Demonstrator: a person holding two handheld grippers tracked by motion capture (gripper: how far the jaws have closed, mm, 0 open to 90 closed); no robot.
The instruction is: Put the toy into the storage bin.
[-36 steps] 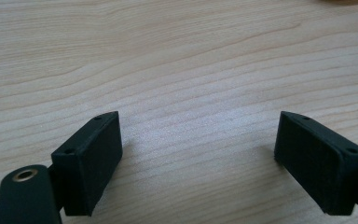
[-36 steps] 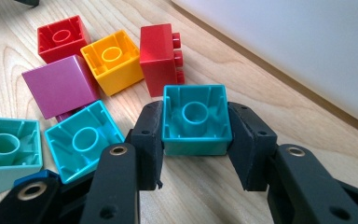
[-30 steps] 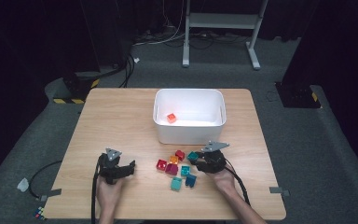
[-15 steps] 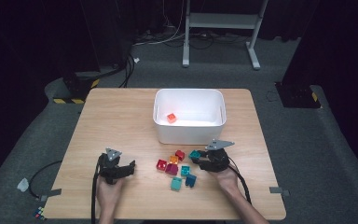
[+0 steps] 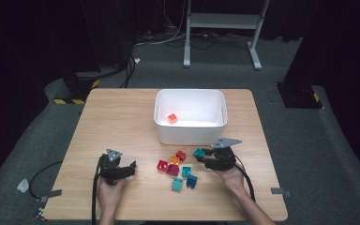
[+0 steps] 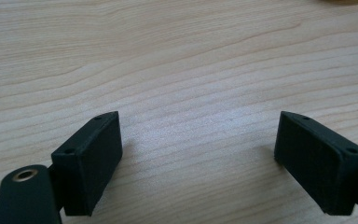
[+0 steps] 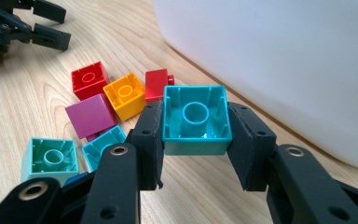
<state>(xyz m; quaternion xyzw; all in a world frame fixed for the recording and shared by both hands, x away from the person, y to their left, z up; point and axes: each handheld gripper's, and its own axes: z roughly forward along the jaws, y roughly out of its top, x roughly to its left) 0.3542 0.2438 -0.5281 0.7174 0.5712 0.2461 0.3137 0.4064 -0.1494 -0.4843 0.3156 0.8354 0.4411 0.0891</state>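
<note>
Pinching a teal block (image 7: pixel 195 120) squarely, hollow underside facing the camera: right tongs (image 7: pixel 195 140); left tongs (image 6: pixel 200 158) spread.

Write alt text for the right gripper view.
The right gripper clamps a teal toy block, hollow side toward the camera, beside a white bin. Red, orange, magenta and teal loose blocks lie on the wooden table behind.

Wooden table (image 5: pixel 122 117) on grey carpet (image 5: pixel 309 154). Metal stand (image 5: pixel 222 21) behind the table. Black-and-yellow striped base (image 5: pixel 72 89) at far left corner. Cables (image 5: pixel 164 40) on the floor near the stand
</note>
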